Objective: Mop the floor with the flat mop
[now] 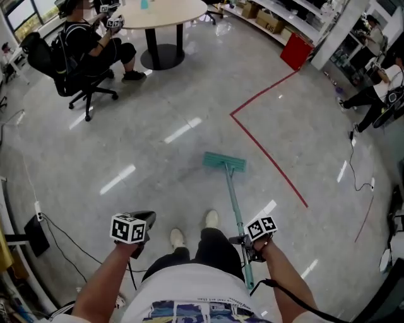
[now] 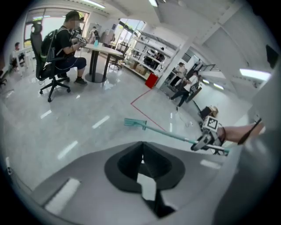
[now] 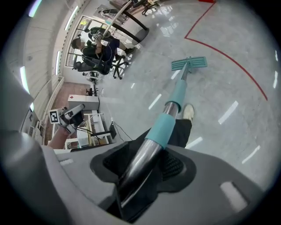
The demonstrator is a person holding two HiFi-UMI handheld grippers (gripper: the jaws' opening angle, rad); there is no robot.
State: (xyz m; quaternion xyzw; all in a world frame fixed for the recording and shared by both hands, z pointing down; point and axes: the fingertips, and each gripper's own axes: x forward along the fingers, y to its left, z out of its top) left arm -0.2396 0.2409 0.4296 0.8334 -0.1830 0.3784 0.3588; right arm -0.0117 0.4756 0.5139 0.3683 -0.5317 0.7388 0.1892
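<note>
Right gripper view shows right claw (image 3: 141, 170) clamping flat mop handle (image 3: 164, 127).

Office-lab; round table (image 1: 170, 14), shelving (image 2: 145, 50) (swivel chair (image 1: 41, 60))

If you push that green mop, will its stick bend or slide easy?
The metal handle looks stiff, so it probably won't bend. Its flat head lies on shiny floor, so it likely glides easily. Only the right gripper holds it, so it might twist.

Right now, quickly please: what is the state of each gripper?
Left gripper: closed, nothing in it.
Right gripper: closed on the mop handle.
</note>
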